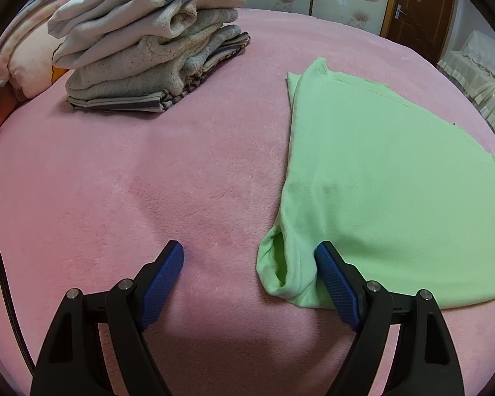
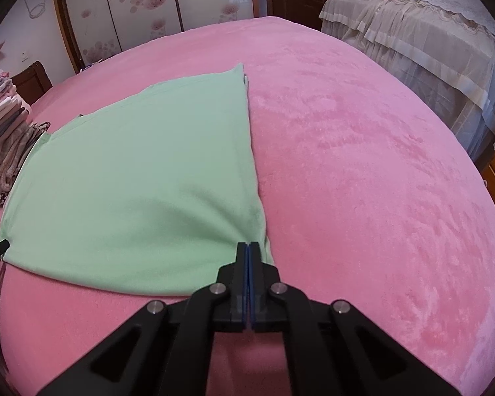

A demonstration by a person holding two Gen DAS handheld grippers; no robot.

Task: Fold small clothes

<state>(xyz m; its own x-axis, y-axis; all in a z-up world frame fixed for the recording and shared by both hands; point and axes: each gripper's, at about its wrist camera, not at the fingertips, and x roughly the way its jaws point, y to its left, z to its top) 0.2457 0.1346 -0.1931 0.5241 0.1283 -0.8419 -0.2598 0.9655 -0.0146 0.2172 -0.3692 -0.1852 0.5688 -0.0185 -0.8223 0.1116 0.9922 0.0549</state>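
Lying flat on pink blanket (image 2: 363,151): green garment (image 2: 142,191), right gripper (image 2: 248,246) clamped onto its near corner; left gripper (image 1: 249,254) spread wide around opposite corner roll. Stack of folded clothes (image 1: 155,52) beyond.

Light green garment (image 2: 138,178), folded flat, smooth, on pink blanket (image 2: 363,165), near corner rumpled

Soft, even room light, both views sharp at the centre.
Strong fisheye bending with dark vignette at the corners; the pink bed (image 1: 181,171) bulges round, a faint shadow lies under the left claw (image 1: 249,252), and there is no glare.
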